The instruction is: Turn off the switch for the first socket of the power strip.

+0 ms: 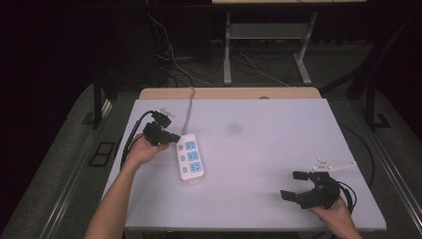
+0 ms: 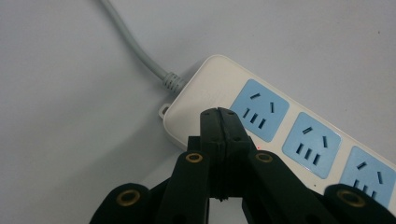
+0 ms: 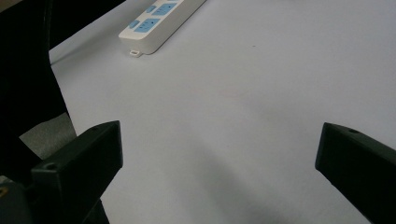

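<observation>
A white power strip (image 1: 190, 157) with several blue sockets lies on the left half of the white table (image 1: 268, 144), its grey cable (image 1: 189, 107) running to the far edge. My left gripper (image 1: 175, 138) is shut with nothing between its jaws. In the left gripper view its closed tips (image 2: 218, 114) sit over the cable end of the power strip (image 2: 210, 88), beside the first blue socket; I cannot tell whether they touch it. My right gripper (image 1: 291, 185) stands open and empty near the front right corner, and its view has the power strip (image 3: 159, 23) far off.
The table's front edge runs just below both hands. Beyond its far edge a wooden desk edge (image 1: 229, 93) shows, then metal table legs (image 1: 227, 50) and loose cables on the floor. White tabletop (image 3: 233, 93) stretches between the strip and my right gripper.
</observation>
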### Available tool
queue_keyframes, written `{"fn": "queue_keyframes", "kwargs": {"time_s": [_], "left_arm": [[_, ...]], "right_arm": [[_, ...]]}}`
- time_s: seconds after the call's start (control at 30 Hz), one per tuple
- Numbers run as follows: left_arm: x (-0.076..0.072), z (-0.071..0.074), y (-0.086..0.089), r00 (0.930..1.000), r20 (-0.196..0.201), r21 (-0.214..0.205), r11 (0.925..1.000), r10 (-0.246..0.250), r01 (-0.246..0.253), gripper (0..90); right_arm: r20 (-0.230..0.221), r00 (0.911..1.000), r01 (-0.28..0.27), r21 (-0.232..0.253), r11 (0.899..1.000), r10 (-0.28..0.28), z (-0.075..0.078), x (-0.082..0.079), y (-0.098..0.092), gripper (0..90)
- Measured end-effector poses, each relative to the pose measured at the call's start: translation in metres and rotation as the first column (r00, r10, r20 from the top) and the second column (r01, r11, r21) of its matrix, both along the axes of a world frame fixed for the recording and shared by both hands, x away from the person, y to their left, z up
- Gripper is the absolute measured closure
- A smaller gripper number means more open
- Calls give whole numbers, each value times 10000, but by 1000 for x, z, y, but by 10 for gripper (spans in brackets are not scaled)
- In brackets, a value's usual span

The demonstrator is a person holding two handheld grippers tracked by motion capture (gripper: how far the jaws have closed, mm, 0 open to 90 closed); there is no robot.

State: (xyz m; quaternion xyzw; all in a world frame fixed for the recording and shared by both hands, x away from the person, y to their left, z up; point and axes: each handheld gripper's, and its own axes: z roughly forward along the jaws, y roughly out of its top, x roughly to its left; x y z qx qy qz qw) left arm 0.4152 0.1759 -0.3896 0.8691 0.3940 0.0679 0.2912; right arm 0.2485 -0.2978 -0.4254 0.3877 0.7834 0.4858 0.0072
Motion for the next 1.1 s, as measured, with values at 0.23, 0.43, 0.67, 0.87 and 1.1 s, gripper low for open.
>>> {"fn": "queue_keyframes", "kwargs": {"time_s": [0.23,0.43,0.67,0.87,1.1], "left_arm": [[1,-7,-1,9999,-101,65,10000,-4,5,889],[1,-11,-1,9997,-216,127,9999,-63,65,889],[0,-12,-6,9989,-368,87,9995,-293,297,890],[1,-13,-7,9985,-408,16,9993,-365,366,890],[0,-15,-9,9994,-137,0,9995,-319,319,893]], "right_arm": [[8,10000,-17,-12,10000,17,0,0,0,5],[14,10000,-36,-33,10000,36,0,0,0,5],[2,10000,-50,-59,10000,50,-1,0,0,5],[14,10000,-53,-57,10000,53,-1,0,0,5],[-4,10000,-78,-80,9999,78,-1,0,1,5]]}}
